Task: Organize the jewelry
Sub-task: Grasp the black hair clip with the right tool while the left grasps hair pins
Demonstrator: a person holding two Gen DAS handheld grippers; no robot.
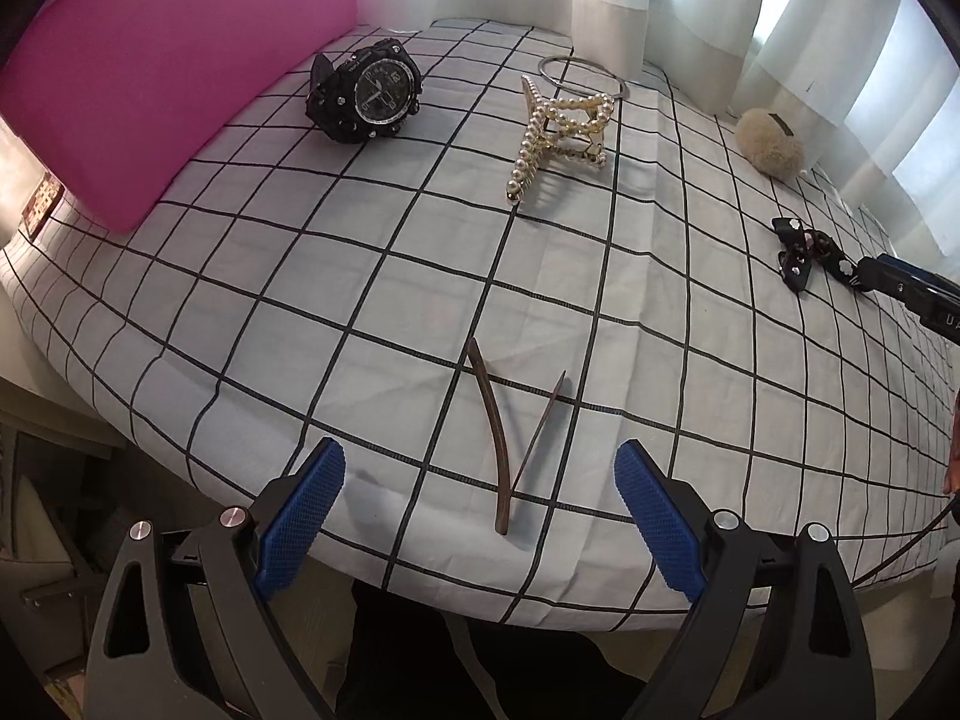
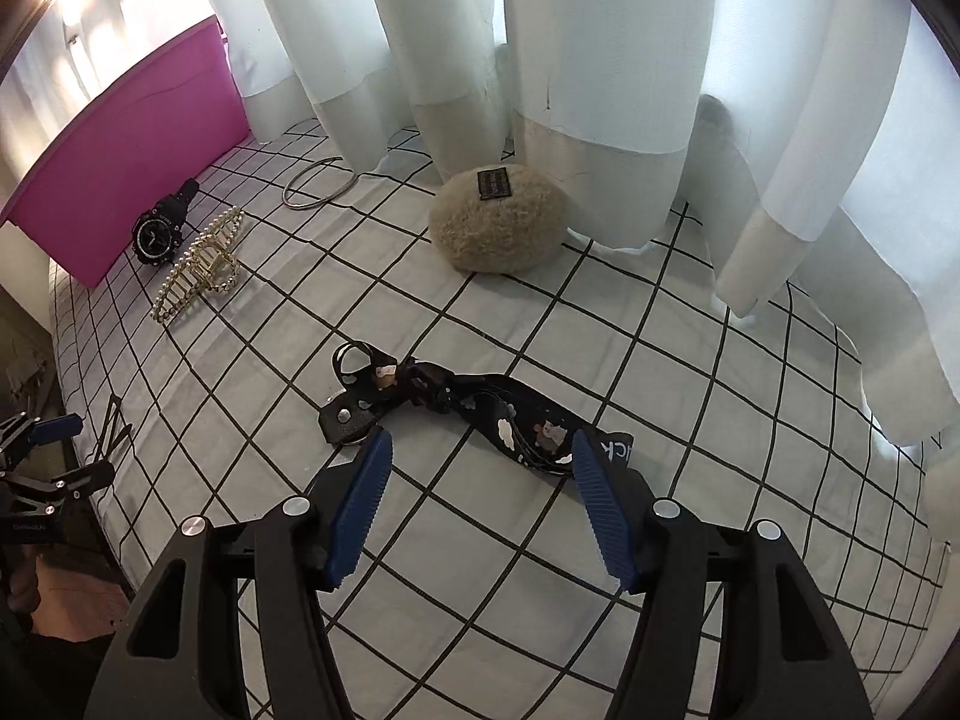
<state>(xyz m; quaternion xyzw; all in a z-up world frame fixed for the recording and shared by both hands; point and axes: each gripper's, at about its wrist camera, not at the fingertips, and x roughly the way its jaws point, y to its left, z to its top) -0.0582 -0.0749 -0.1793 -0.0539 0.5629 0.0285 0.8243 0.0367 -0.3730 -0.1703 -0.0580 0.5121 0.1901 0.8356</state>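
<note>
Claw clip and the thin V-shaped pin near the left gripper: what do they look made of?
Claw clip: gold-toned metal frame, glossy, edged with pearl-like beads, probably faux. V-shaped pin: matte dark brown, possibly wood or brushed metal; the look leaves it open.

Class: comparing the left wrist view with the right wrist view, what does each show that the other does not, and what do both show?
Only the left wrist view shows the open left gripper close up, framing the brown V-shaped hair clip. Only the right wrist view shows the open right gripper over the whole black patterned strap. Both show the black wristwatch, pearl claw clip, metal bangle, fluffy beige pouch and pink box.
</note>
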